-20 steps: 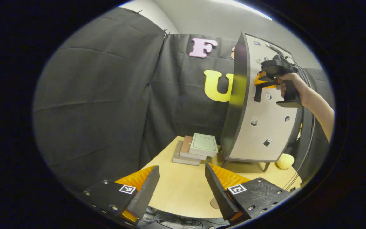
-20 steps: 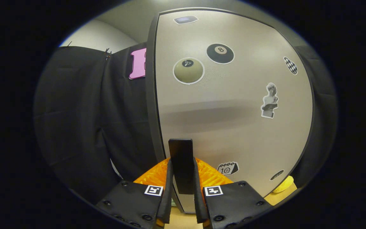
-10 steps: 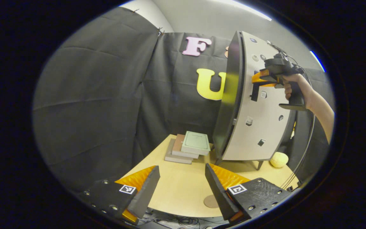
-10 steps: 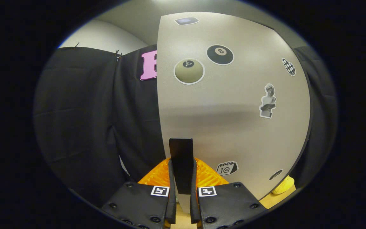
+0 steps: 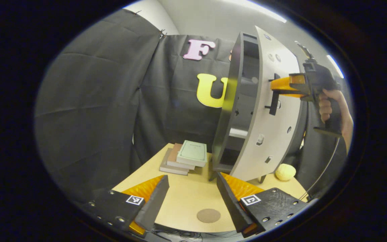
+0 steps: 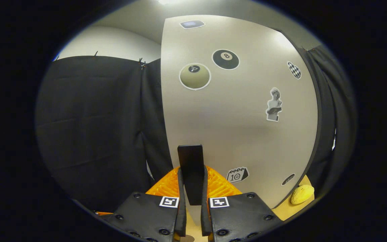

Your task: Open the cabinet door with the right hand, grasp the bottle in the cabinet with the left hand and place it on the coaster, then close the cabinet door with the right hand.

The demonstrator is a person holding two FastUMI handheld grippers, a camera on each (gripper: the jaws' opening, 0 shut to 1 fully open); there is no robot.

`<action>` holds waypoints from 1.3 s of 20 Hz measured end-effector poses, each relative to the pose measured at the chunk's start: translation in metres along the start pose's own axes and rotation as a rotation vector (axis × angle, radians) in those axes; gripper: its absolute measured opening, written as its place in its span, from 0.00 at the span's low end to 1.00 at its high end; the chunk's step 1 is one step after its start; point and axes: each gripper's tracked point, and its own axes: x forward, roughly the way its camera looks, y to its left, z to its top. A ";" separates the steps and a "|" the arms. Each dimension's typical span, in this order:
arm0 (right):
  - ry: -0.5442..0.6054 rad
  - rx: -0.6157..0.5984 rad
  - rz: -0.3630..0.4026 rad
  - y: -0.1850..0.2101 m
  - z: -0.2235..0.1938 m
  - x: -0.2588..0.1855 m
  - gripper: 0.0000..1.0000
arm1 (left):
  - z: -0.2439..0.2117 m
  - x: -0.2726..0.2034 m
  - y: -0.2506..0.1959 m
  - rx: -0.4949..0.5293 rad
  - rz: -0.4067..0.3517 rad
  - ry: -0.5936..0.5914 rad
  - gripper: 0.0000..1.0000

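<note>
A dark cabinet (image 5: 228, 111) stands on the table with its pale, stickered door (image 5: 274, 134) swung partly out. Through the gap I see shelves (image 5: 239, 132); the door hides what stands on them. My right gripper (image 6: 191, 201) is shut on the black door handle (image 6: 190, 168). In the left gripper view that right gripper (image 5: 279, 88) is held by a hand (image 5: 328, 107) at the handle (image 5: 273, 102). My left gripper (image 5: 191, 198) hovers open over the table's near edge with nothing between its fingers. The round brown coaster (image 5: 208, 215) lies just below and between them.
A stack of books (image 5: 186, 156) lies on the wooden table (image 5: 183, 191) left of the cabinet. A yellow ball (image 5: 285, 171) rests by the cabinet's legs, the same ball (image 6: 301, 194) showing under the door's lower right edge. Black cloth walls surround the table.
The right gripper has pulled the door outward by its handle, so a gap with shelves now shows. The left gripper stayed open; more of the coaster has come into its view.
</note>
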 end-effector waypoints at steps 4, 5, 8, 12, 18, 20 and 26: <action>-0.005 0.021 0.066 -0.005 0.001 0.001 0.19 | 0.004 -0.028 -0.028 -0.036 0.059 -0.019 0.89; -0.009 0.020 0.080 -0.005 0.001 0.001 0.19 | 0.003 -0.038 -0.038 -0.061 0.063 -0.016 0.87; -0.019 0.019 0.122 -0.006 0.002 0.001 0.19 | 0.000 -0.065 -0.053 -0.092 0.092 -0.020 0.87; -0.019 0.030 0.161 -0.010 0.002 -0.001 0.19 | -0.007 -0.099 -0.055 -0.075 0.161 -0.026 0.92; -0.035 0.035 0.181 -0.018 0.004 -0.003 0.19 | -0.023 -0.141 -0.080 -0.109 0.197 -0.021 0.89; -0.042 0.037 0.176 -0.021 0.004 -0.005 0.19 | -0.031 -0.147 -0.090 -0.111 0.192 -0.018 0.87; -0.055 0.040 0.137 -0.027 0.005 -0.009 0.17 | -0.034 -0.146 -0.133 -0.061 0.120 -0.009 0.87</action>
